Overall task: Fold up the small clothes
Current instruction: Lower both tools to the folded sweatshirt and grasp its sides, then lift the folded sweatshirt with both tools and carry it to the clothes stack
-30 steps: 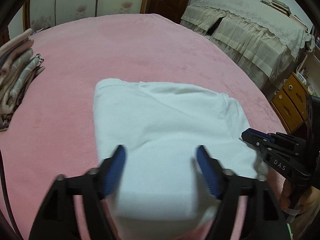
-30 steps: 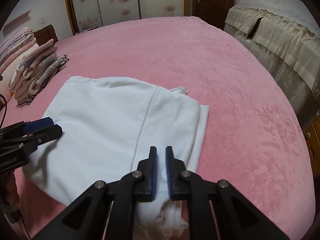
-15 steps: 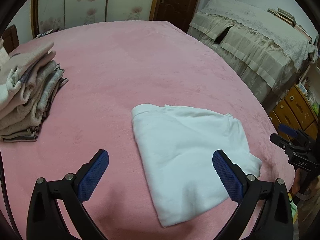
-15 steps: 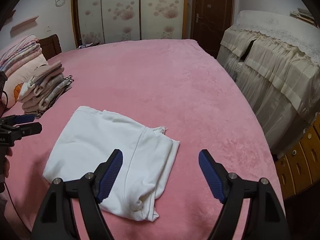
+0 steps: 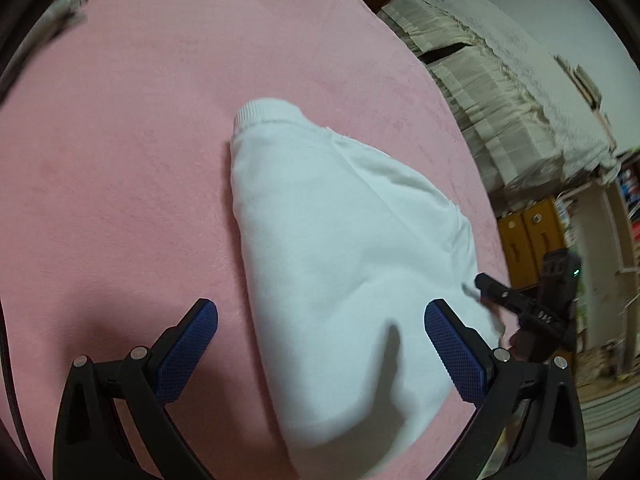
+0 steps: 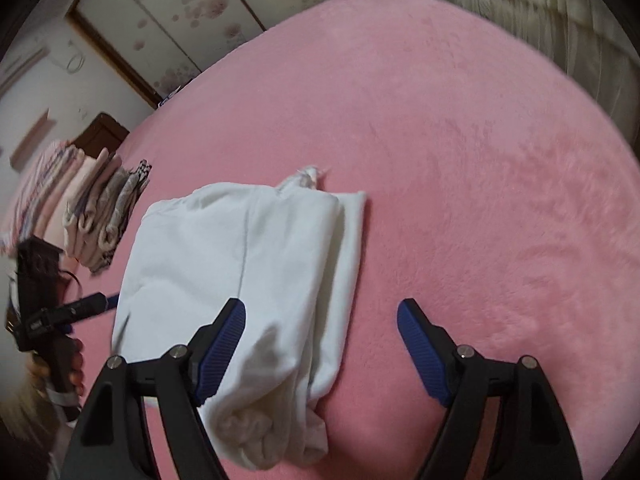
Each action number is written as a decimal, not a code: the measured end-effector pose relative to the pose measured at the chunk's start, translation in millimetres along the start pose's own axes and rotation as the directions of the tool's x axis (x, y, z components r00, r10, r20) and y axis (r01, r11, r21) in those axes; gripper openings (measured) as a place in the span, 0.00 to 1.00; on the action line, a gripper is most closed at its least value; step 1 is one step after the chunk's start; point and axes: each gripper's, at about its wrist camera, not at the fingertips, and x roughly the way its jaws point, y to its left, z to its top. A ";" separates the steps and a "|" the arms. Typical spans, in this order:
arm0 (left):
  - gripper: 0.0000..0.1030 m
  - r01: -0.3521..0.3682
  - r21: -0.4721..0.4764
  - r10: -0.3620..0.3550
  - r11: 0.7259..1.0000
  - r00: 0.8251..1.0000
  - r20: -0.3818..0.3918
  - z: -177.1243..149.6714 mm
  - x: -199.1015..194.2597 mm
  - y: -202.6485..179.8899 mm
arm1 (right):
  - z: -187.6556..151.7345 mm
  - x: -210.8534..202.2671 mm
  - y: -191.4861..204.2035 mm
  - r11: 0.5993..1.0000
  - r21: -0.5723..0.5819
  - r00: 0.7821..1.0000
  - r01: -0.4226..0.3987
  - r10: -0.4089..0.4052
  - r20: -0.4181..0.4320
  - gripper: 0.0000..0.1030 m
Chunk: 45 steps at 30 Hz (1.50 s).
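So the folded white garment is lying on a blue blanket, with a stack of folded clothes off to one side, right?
Not quite: the blanket is pink, not blue, as the right wrist view shows. The rest holds: the folded white garment lies on it, and a stack of folded clothes sits off to one side.

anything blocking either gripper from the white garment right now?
Nothing visible. The white garment lies folded on the pink blanket. The left gripper and right gripper hang over its near edge, jaws open and just widened, nothing clamped. The stack of folded clothes sits off to the side.
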 end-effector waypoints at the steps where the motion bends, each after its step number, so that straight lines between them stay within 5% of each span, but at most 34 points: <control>1: 0.99 0.023 -0.011 -0.023 1.000 1.000 0.004 1.2 4.5 3.3 | 1.0 3.0 -2.0 1.000 0.010 1.000 -0.016 0.016 0.004 0.77; 6: 0.99 0.119 -0.005 -0.118 0.993 0.992 0.053 6.8 23.8 9.3 | 9.2 20.3 -0.2 0.997 -0.003 0.997 -0.075 0.075 0.019 0.69; 9: 0.91 0.141 0.001 -0.141 0.990 0.988 0.070 10.8 31.9 7.3 | 16.5 33.0 6.2 0.996 -0.024 0.996 -0.089 0.089 0.006 0.50; 12: 0.71 0.097 -0.022 -0.095 0.995 0.992 0.087 13.3 33.1 8.4 | 22.8 41.6 10.3 0.994 -0.019 0.994 -0.108 0.108 -0.003 0.34; 14: 0.48 0.064 -0.029 -0.061 0.998 0.994 0.089 13.1 30.6 8.8 | 22.5 40.2 13.2 0.994 -0.030 0.995 -0.104 0.104 0.008 0.21; 20: 0.27 -0.072 0.083 0.059 0.994 0.987 0.150 0.6 6.5 -32.1 | 11.2 10.5 53.0 0.990 -0.137 0.994 0.029 -0.014 0.109 0.16; 28: 0.24 -0.164 0.205 0.113 0.965 0.964 0.240 -16.5 -77.0 -85.4 | -6.4 -58.0 119.8 0.966 -0.240 0.976 0.100 -0.049 0.210 0.16; 34: 0.24 -0.187 0.220 0.117 0.957 0.948 0.296 -28.2 -176.6 -76.3 | -14.9 -102.1 186.9 0.945 -0.323 0.970 0.058 0.023 0.240 0.16; 40: 0.25 -0.294 0.188 0.208 0.937 0.903 0.377 -23.7 -289.2 -37.7 | -8.8 -110.0 285.2 0.903 -0.429 0.962 -0.031 0.143 0.232 0.16; 45: 0.25 -0.446 0.149 0.341 0.882 0.825 0.451 17.1 -380.6 6.0 | 26.0 -78.3 390.8 0.874 -0.474 0.949 -0.102 0.228 0.216 0.16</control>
